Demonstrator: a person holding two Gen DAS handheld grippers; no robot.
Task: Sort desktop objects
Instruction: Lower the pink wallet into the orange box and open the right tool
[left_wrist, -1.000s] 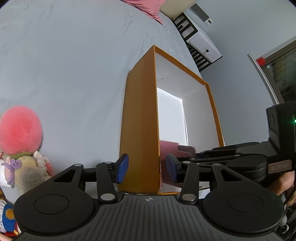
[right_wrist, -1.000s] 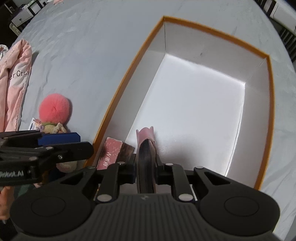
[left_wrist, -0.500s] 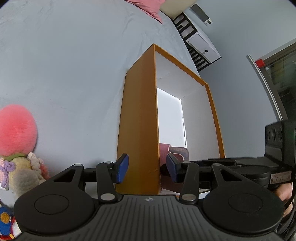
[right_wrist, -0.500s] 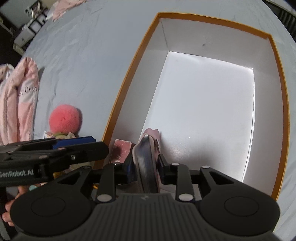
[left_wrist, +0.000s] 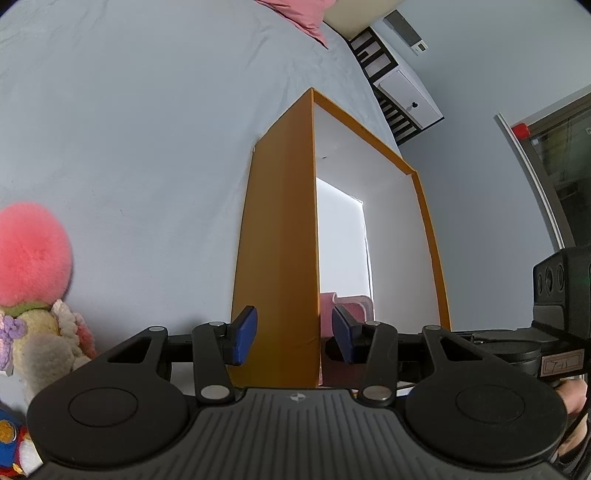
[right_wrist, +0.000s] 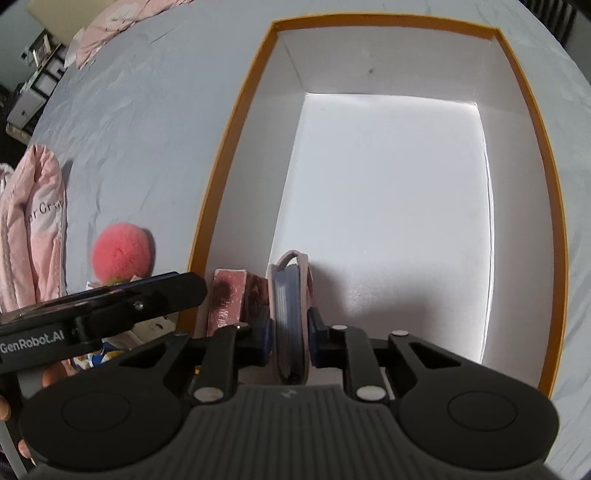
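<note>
The right gripper (right_wrist: 289, 338) has its fingers pinching a pink notebook (right_wrist: 290, 295) held on edge, low inside the near end of the orange box (right_wrist: 236, 155), just beside a reddish book (right_wrist: 231, 299) standing against the left wall; this looks like the placing step, and the next move probably calls for easing it onto the white floor and releasing. The left gripper (left_wrist: 291, 334), fingers spread and holding nothing, straddles the box's near corner, with a pink pompom toy (left_wrist: 31, 254) outside on the grey sheet (left_wrist: 147, 129), so the wall and the book crowd the release
</note>
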